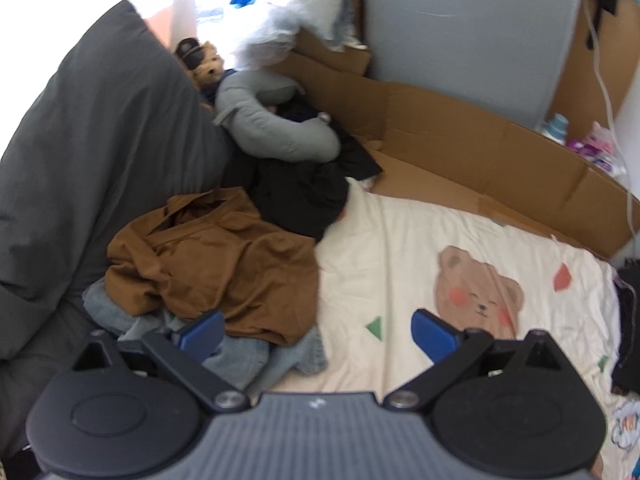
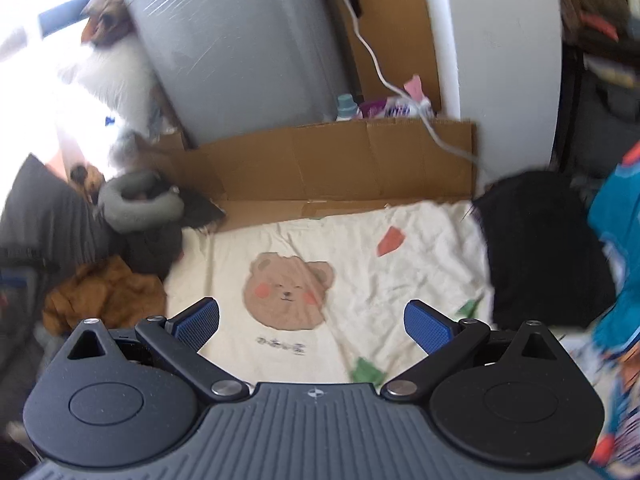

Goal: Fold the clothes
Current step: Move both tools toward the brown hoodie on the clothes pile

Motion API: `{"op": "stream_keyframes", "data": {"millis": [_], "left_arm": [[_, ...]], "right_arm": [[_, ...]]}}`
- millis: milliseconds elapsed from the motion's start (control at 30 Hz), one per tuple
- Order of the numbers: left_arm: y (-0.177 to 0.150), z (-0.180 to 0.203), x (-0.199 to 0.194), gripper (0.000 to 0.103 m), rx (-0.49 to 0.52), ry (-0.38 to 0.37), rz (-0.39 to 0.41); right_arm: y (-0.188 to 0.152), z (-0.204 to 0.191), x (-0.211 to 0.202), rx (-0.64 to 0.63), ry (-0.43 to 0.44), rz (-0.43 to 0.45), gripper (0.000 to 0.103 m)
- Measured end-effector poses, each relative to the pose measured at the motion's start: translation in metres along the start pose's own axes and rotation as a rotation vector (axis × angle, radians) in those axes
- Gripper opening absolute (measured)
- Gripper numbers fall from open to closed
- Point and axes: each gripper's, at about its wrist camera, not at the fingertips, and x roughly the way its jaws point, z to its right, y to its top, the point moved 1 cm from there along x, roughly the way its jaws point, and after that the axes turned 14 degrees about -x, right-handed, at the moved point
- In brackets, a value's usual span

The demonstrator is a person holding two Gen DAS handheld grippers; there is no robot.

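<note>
Left of the bear print (image 1: 478, 290) on the cream sheet (image 1: 380, 248), a brown shirt (image 1: 212, 264) lies crumpled on top of a pale blue garment (image 1: 248, 356), with black clothes (image 1: 304, 196) behind it; none of them is folded yet. The left gripper (image 1: 318, 330) hangs over this pile with its jaws apart and empty. The right gripper (image 2: 312, 318) is also spread wide and holds nothing, above the bear print. Right of the bear lies a black garment (image 2: 540, 252), perhaps already folded, but the blur hides it.

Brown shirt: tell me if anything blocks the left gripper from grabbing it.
Nothing visible does. The brown shirt lies on top of the pile, over blue denim, just ahead of the left gripper, whose jaws are open and empty.
</note>
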Motion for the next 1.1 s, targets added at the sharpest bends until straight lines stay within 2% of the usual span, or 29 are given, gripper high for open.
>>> {"op": "stream_keyframes", "data": {"millis": [200, 333, 400, 533, 667, 733, 933, 1033, 1100], "left_arm": [[0.007, -0.038, 0.029, 0.096, -0.034, 0.025, -0.007], [0.015, -0.06, 0.051, 0.095, -0.045, 0.053, -0.026], [0.02, -0.068, 0.061, 0.092, -0.042, 0.07, -0.028], [0.029, -0.084, 0.08, 0.091, -0.062, 0.081, -0.031], [0.03, -0.104, 0.1, 0.091, -0.086, 0.093, -0.064], [0.03, -0.114, 0.11, 0.089, -0.096, 0.107, -0.077], [0.03, -0.144, 0.135, 0.089, -0.194, 0.091, -0.101], [0.029, -0.156, 0.152, 0.078, -0.204, 0.089, -0.119], [0.028, -0.162, 0.164, 0.076, -0.204, 0.079, -0.13]], "right_arm": [[-0.013, -0.003, 0.035, 0.082, 0.021, 0.023, 0.101], [-0.021, -0.005, 0.055, 0.168, 0.089, 0.012, 0.101], [-0.025, -0.011, 0.062, 0.156, 0.096, 0.014, 0.101], [-0.035, -0.023, 0.076, 0.124, 0.123, -0.003, 0.094], [-0.046, -0.027, 0.092, 0.175, 0.16, -0.024, 0.093], [-0.052, -0.031, 0.102, 0.174, 0.179, -0.027, 0.086], [-0.068, -0.056, 0.139, 0.163, 0.2, -0.077, 0.084], [-0.078, -0.075, 0.155, 0.145, 0.207, -0.092, 0.084], [-0.085, -0.086, 0.165, 0.142, 0.218, -0.105, 0.084]]}}
